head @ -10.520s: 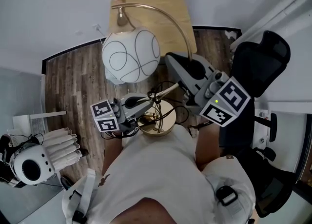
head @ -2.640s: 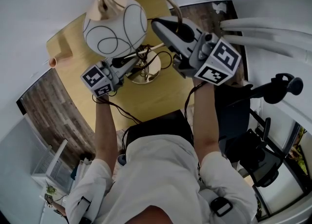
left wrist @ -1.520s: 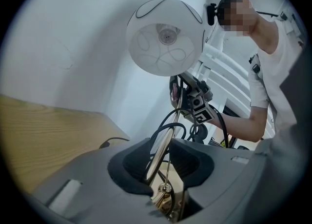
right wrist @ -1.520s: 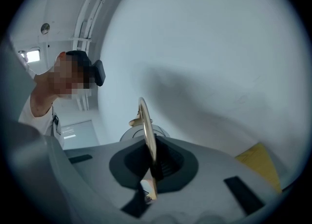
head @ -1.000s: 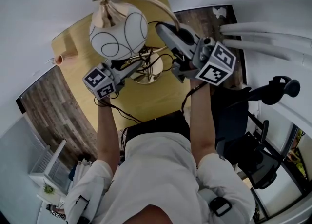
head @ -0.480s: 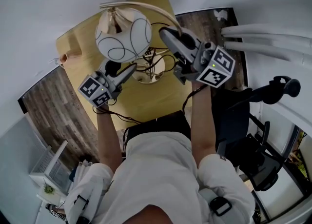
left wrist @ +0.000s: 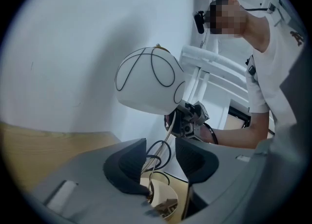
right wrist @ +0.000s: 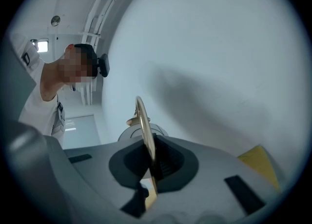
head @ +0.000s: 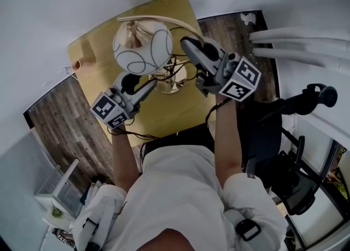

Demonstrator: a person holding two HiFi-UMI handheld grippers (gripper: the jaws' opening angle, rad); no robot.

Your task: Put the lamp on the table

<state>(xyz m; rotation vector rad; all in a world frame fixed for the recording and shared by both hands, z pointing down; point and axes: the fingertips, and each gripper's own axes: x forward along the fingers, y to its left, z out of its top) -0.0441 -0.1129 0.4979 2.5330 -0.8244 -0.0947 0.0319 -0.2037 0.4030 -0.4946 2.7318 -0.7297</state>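
The lamp stands on the yellow wooden table (head: 104, 64): white globe shade (head: 143, 47) with black line pattern, curved brass arm (head: 164, 21), round brass base (head: 170, 79) with black cord coiled on it. My right gripper (head: 190, 46) is shut on the brass arm (right wrist: 145, 130), which runs up between its pads (right wrist: 163, 162). My left gripper (head: 149, 87) sits low in front of the base, its jaws closing. In the left gripper view the thin stem and cord (left wrist: 163, 145) pass through the gap of the left gripper (left wrist: 161, 158) untouched, the shade (left wrist: 148, 84) above.
A small peach-coloured object (head: 76, 65) sits at the table's left corner. A black cord (head: 134, 133) trails off the table's near edge. Dark wood floor (head: 54, 118) lies left, a black office chair (head: 306, 102) and white bars (head: 298, 39) right. A white wall is close behind.
My left gripper has drawn back a little from the lamp's base toward me. The right gripper keeps its hold on the brass arm.
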